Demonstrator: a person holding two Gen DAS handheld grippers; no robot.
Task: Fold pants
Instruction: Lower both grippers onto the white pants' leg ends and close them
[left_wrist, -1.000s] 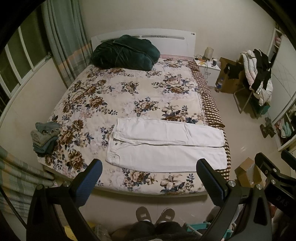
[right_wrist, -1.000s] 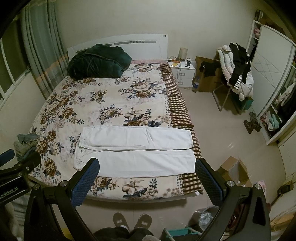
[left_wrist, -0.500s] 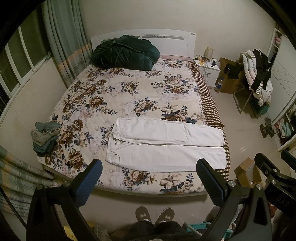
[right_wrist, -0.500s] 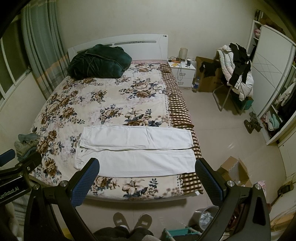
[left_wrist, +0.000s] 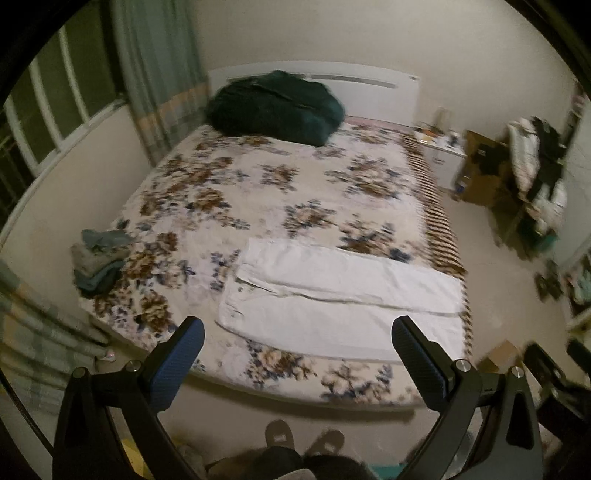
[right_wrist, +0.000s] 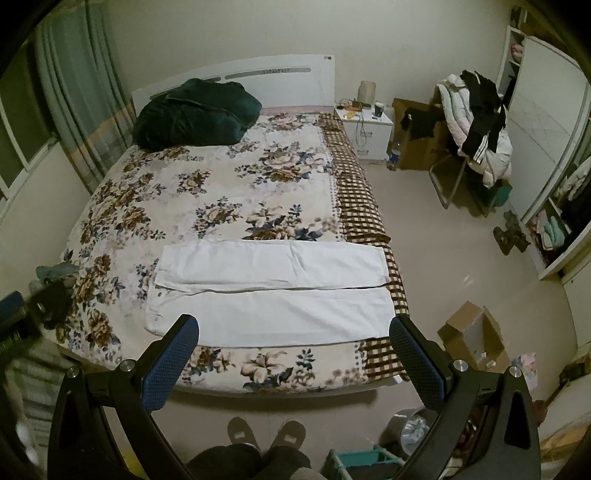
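Observation:
White pants (left_wrist: 340, 299) lie flat near the front edge of the flowered bed (left_wrist: 258, 192), waist to the left, both legs stretched to the right. They also show in the right wrist view (right_wrist: 269, 291). My left gripper (left_wrist: 295, 354) is open and empty, held above the bed's front edge, short of the pants. My right gripper (right_wrist: 293, 354) is open and empty, also above the front edge, apart from the pants. The left wrist view is blurred.
A dark green duvet (right_wrist: 195, 114) lies at the headboard. A stack of folded clothes (left_wrist: 98, 262) sits at the bed's left edge. A cardboard box (right_wrist: 472, 332) and a chair with clothes (right_wrist: 476, 125) stand on the floor at right. My slippers (right_wrist: 266, 432) are below.
Both grippers have moved a little closer to the bed; the left one swung, tilting and blurring its view. The pants have not moved. Both grippers stay open.

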